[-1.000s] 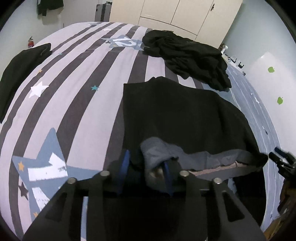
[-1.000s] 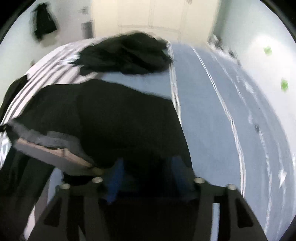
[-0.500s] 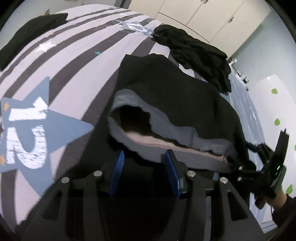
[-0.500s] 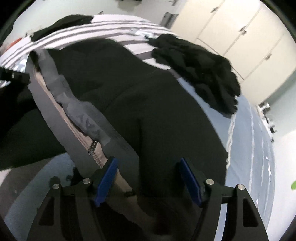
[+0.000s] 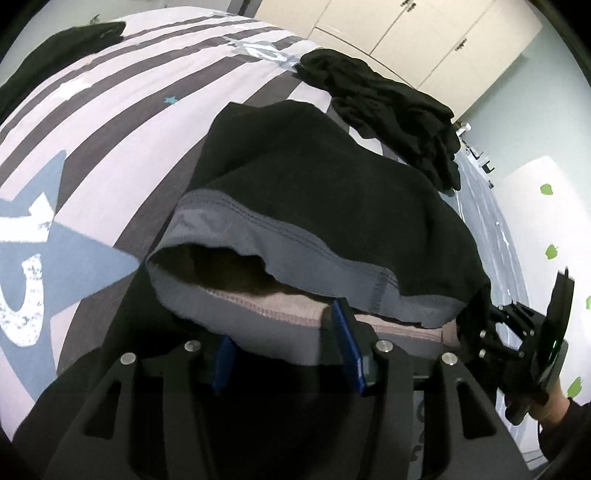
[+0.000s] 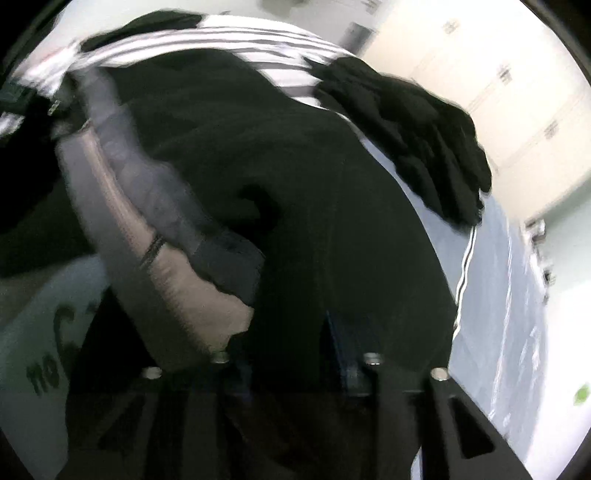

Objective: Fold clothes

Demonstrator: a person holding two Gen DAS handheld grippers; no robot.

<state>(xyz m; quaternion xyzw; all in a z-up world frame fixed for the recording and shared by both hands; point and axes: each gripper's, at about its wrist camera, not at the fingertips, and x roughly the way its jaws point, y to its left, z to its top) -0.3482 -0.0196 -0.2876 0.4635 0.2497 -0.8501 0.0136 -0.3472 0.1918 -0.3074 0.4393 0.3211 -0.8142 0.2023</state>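
A black garment [image 5: 332,177] with a grey waistband [image 5: 295,240] lies on the striped bed [image 5: 110,110], waistband end nearest me and lifted open. My left gripper [image 5: 284,354] has the bunched waistband between its blue fingers, and its jaws are closing on it. At the waistband's right end is my right gripper [image 5: 469,325], held by a person's hand [image 5: 554,402]. In the blurred right wrist view the black garment [image 6: 295,166] and its waistband [image 6: 147,206] fill the frame. There my right gripper [image 6: 290,362] has black cloth between its fingers, jaws closing.
A heap of black clothes [image 5: 388,107] lies beyond the garment toward the far right edge of the bed, also in the right wrist view [image 6: 406,122]. Another dark garment [image 5: 62,48] lies at the far left. Cream wardrobe doors [image 5: 406,33] stand behind the bed.
Both grippers have sunk closer to the waistband and rolled. The waistband now fills the left gripper's gap. The right gripper's fingers have drawn together on the black cloth.
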